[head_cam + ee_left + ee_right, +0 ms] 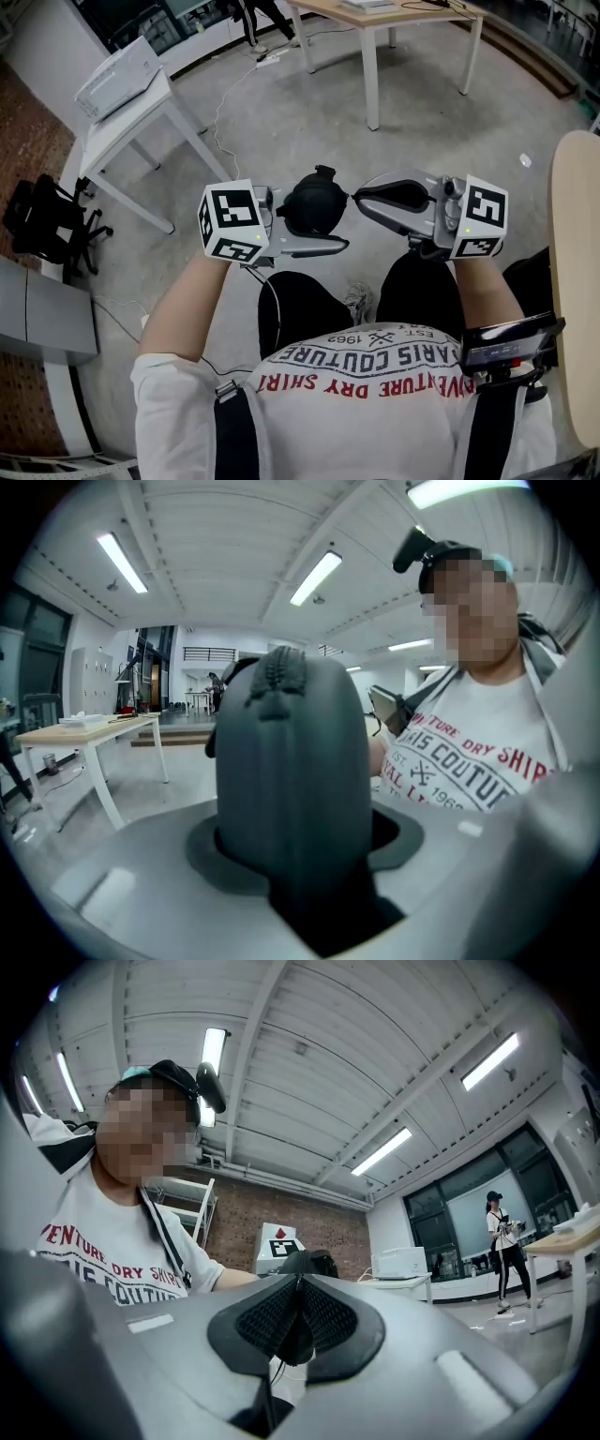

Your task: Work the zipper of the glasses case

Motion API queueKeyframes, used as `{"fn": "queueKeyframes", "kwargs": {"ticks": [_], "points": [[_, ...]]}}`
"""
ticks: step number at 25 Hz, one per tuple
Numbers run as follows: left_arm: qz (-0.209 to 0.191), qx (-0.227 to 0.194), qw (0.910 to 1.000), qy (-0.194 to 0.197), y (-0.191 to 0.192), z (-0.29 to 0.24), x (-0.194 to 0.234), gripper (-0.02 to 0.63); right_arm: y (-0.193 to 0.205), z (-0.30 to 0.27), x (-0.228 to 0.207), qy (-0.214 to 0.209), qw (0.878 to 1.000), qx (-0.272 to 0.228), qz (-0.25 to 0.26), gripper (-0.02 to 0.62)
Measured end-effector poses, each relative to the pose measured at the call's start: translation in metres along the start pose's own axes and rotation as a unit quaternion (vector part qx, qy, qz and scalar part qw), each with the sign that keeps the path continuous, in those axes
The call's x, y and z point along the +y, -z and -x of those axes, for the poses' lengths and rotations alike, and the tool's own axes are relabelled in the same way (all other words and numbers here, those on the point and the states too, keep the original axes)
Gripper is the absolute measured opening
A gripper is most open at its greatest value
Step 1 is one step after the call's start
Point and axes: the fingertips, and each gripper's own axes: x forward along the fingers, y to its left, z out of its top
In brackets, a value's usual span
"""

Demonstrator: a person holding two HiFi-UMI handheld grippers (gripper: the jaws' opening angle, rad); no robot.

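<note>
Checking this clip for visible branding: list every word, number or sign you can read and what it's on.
"PARIS COUTURE": white T-shirt, upside down in head view.
"VENTURE DRY SHIRT": same shirt, start cut off.
"EST." and "1962": same shirt.
Marker cubes: patterns only, no words.
Black device at right arm: unreadable.

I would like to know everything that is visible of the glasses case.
The glasses case is dark grey, rounded and domed, with a matt, fabric-like shell. A zipper runs over its curved edge. It is held in the air in front of the person, clamped between the jaws of the left gripper. The right gripper meets its other side, pinching a small dark tab, probably the zipper pull.
</note>
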Motion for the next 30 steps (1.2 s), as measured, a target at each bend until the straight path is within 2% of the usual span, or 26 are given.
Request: {"fn": "queueKeyframes", "kwargs": {"ticks": [6,10,20,30], "points": [[0.020,-0.064,0.9977,-0.003,-0.010,-0.002,-0.001,0.245,0.001,0.001,0.000,-0.001,1.000,-0.011,-0.013,0.020],[0.050,-0.128,0.9905,0.004,-0.025,0.003,-0.002,0.245,0.002,-0.001,0.001,-0.005,1.000,-0.012,-0.020,0.020],[0.078,-0.196,0.9773,0.014,-0.039,0.011,-0.002,0.245,0.003,-0.003,0.003,-0.016,0.999,-0.014,-0.034,0.020],[0.102,-0.281,0.9542,0.015,-0.063,0.027,0.007,0.245,0.006,-0.002,0.002,-0.018,0.999,-0.015,-0.044,0.020]]}}
